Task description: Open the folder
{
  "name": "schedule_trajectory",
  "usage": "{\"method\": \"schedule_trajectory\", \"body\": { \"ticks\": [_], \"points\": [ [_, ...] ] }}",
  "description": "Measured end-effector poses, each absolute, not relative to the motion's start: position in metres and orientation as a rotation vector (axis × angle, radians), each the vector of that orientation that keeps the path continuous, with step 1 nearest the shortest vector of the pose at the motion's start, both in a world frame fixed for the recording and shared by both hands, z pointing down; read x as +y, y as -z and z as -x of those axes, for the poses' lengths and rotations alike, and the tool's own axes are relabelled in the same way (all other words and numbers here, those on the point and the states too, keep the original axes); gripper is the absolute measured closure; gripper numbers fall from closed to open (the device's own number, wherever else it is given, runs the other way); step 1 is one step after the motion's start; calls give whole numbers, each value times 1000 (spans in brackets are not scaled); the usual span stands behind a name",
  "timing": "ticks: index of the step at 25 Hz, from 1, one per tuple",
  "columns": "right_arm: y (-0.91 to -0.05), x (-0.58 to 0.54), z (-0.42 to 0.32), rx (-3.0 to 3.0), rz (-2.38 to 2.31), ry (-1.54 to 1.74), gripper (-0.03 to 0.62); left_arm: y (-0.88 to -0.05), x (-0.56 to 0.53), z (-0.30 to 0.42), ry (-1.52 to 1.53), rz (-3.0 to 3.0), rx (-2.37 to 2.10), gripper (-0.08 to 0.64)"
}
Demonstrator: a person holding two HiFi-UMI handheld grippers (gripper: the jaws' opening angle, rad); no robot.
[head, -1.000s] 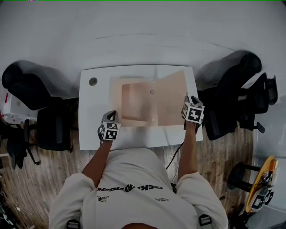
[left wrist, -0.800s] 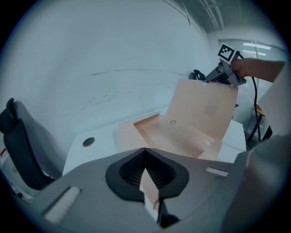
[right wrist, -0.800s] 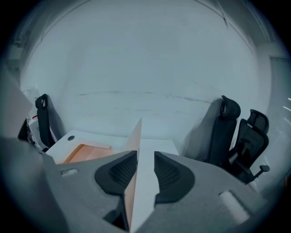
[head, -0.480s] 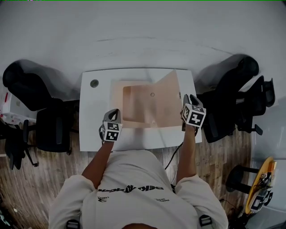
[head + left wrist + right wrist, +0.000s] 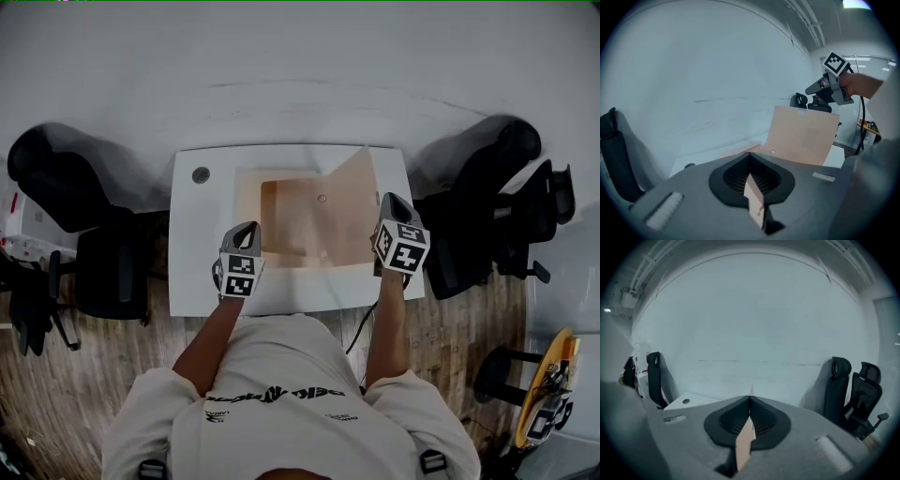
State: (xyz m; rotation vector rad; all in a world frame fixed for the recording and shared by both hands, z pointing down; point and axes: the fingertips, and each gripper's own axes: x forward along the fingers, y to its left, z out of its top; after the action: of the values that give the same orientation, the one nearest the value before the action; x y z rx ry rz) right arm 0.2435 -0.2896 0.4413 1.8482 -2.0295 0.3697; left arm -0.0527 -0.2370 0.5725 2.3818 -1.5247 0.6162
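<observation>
A tan folder [image 5: 300, 220] lies on the white table [image 5: 197, 244]. Its right cover [image 5: 352, 202] stands lifted, tilted up from the fold. My right gripper [image 5: 387, 201] is shut on that cover's right edge; in the right gripper view the tan sheet runs edge-on between the closed jaws [image 5: 750, 398]. My left gripper [image 5: 247, 229] is at the folder's near-left corner, shut on a tan flap [image 5: 752, 197]. In the left gripper view the raised cover [image 5: 804, 136] with a round snap [image 5: 773, 152] stands ahead, with the right gripper [image 5: 825, 89] above it.
A round cable hole [image 5: 201, 174] sits in the table's far-left corner. Black office chairs stand to the left [image 5: 56, 187] and right [image 5: 497, 197] of the table. A white wall is behind it and wood floor in front.
Both grippers have risen. The right cover has swung from lying spread towards the right to standing more upright.
</observation>
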Motion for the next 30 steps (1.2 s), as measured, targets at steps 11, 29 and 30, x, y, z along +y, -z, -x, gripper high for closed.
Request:
{"method": "schedule_trajectory", "body": {
  "ticks": [11, 29, 30],
  "points": [
    [-416, -267, -161, -2321, -1781, -409, 591, -515, -235, 44, -382, -2380, -1490, 563],
    [-414, -235, -101, -2483, -1778, -296, 591, -457, -221, 47, -250, -2467, -1547, 563],
    [-414, -233, -98, -2488, -1775, -294, 591, -455, -220, 47, -250, -2475, -1555, 564]
  ]
}}
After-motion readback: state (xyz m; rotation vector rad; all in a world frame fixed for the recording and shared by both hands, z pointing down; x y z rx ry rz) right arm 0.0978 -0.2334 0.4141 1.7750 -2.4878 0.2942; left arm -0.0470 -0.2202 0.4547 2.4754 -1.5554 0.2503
